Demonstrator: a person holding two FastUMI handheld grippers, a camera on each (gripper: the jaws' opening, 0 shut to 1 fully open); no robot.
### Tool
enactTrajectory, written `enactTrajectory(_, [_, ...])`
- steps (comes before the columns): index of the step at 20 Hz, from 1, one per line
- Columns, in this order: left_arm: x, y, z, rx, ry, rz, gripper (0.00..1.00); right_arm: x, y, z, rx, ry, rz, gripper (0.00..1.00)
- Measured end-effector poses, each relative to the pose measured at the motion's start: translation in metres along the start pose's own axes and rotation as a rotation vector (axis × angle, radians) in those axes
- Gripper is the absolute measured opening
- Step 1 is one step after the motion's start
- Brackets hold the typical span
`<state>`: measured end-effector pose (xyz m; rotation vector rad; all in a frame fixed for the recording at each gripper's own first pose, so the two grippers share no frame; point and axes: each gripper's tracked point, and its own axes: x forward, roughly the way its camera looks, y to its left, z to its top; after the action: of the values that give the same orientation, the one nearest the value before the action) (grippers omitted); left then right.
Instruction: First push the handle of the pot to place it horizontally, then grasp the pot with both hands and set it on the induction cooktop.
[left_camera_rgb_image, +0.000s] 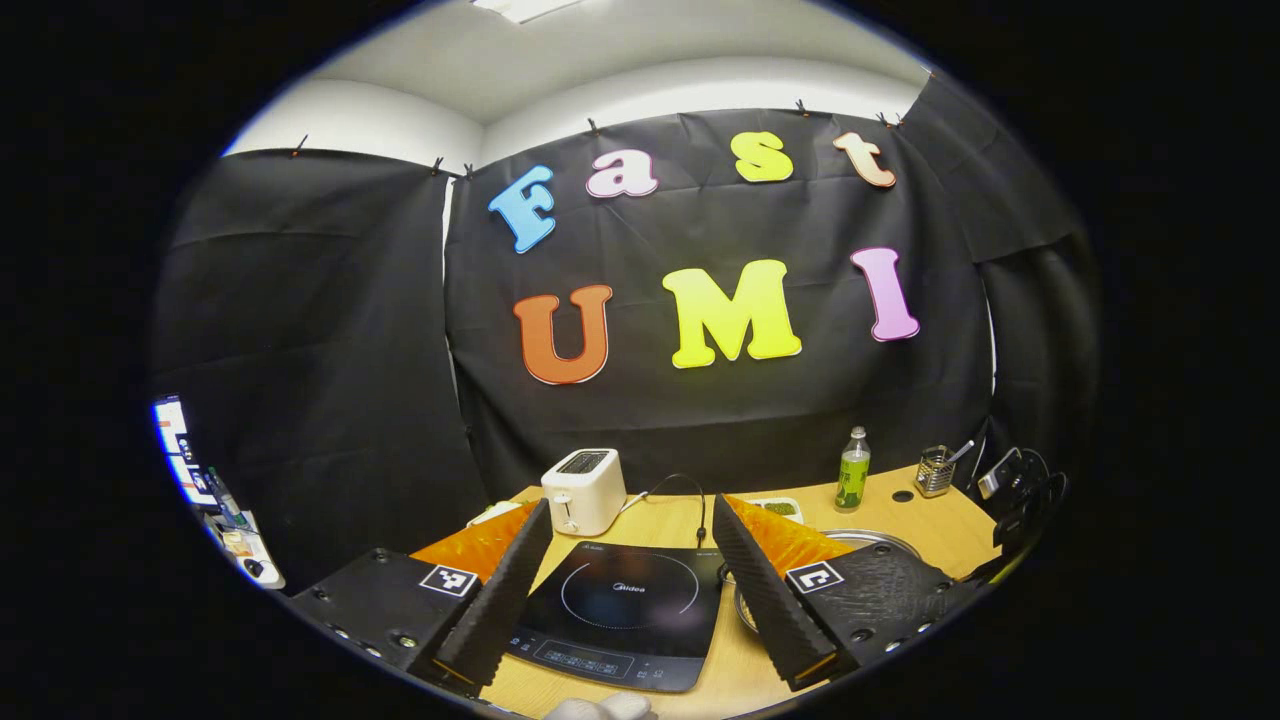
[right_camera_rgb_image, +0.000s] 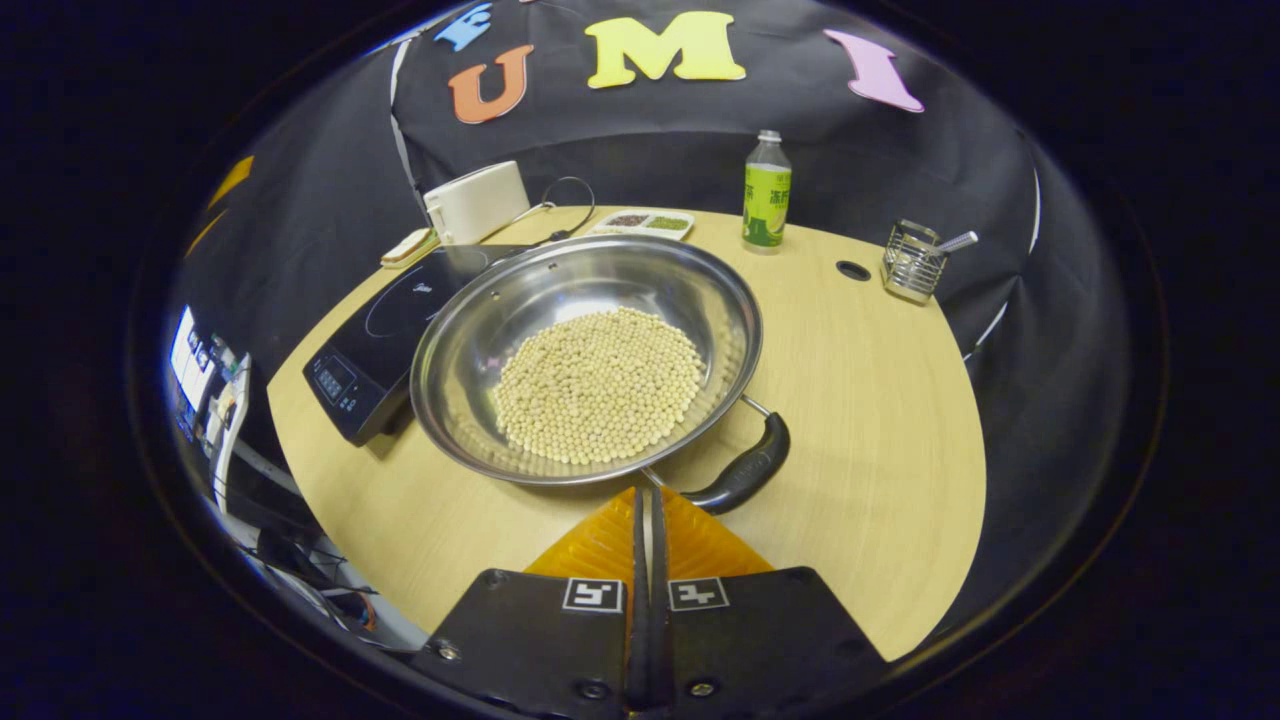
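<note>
Left gripper view: the left tool (left_camera_rgb_image: 632, 560) is hovering above the near edge of the table (left_camera_rgb_image: 940, 525), fingers spread wide, nothing between them. The induction cooktop (left_camera_rgb_image: 620, 612) is lying flat directly under the gap between the fingers, control strip toward the near edge. A sliver of the pot (left_camera_rgb_image: 880, 540) is showing just beyond the tool's right-side finger, right of the cooktop; how close it is sitting to the cooktop cannot be told here. A white toaster (left_camera_rgb_image: 584, 490) is standing behind the cooktop toward the far edge, and a green-labelled bottle (left_camera_rgb_image: 852, 470) and a wire mesh holder (left_camera_rgb_image: 934, 472) are standing along the far right edge. A gloved hand (left_camera_rgb_image: 600, 708) is peeking in at the bottom.

Right gripper view: the right tool (right_camera_rgb_image: 648, 530) is sitting with its fingers pressed together, gripping nothing, tips just short of the pot's near rim. The pot (right_camera_rgb_image: 590, 300) is resting mid-table, its left rim overlapping the cooktop's (right_camera_rgb_image: 385, 330) edge. Its black handle (right_camera_rgb_image: 745, 468) is angling toward the near right, just right of the fingertips. Inside the pot, a flat layer of pale round beans (right_camera_rgb_image: 598, 385) is covering the bottom. The wire holder (right_camera_rgb_image: 912, 262) is carrying a metal utensil. A small divided tray (right_camera_rgb_image: 645, 222) at the far edge is holding dark and green contents.
</note>
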<state>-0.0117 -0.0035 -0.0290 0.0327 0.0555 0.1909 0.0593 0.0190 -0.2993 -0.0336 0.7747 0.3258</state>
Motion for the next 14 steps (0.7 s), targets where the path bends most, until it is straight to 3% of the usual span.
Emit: enactTrajectory(14, [0.005,-0.018,-0.003,0.016,0.019,0.042,0.96,0.012,-0.038,0.021,-0.05,-0.012,0.005,0.04])
